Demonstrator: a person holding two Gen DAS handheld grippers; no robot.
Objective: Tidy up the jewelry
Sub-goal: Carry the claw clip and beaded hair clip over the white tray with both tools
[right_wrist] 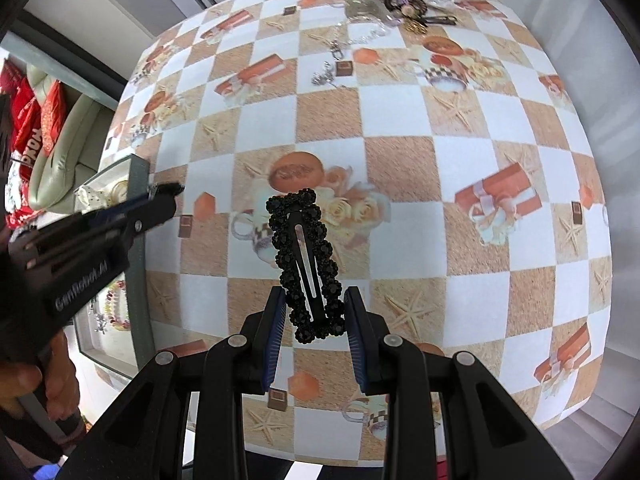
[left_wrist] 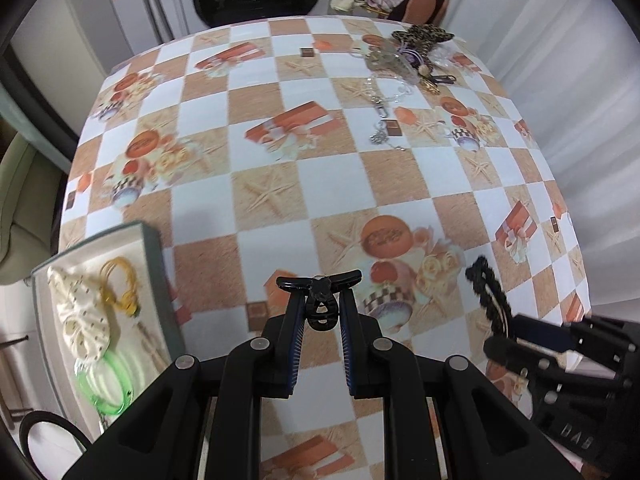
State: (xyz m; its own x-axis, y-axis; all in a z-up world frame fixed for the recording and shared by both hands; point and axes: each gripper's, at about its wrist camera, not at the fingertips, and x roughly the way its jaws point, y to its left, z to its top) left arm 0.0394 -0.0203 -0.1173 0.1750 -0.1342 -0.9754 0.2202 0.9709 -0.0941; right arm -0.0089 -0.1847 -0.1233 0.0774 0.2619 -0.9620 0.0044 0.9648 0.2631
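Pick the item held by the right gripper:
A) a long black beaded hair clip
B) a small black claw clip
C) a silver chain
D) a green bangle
A: the right gripper is shut on the long black beaded hair clip, whose lower end sits between its fingers.

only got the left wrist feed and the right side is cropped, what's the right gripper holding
Observer: The right gripper is shut on a black beaded snap clip, gripped near its lower end.
Operator: is the clip touching the table
Observer: I can't tell; it sticks forward from the fingers over the checked cloth.
Operator: anything in the box besides the scrunchie and bangles
Observer: Yes, the right view shows a second compartment of the box with a colourful beaded piece in it.
Operator: and my left gripper from that side
Observer: The left gripper sits beside the box's rim, with the black claw clip between its fingers.
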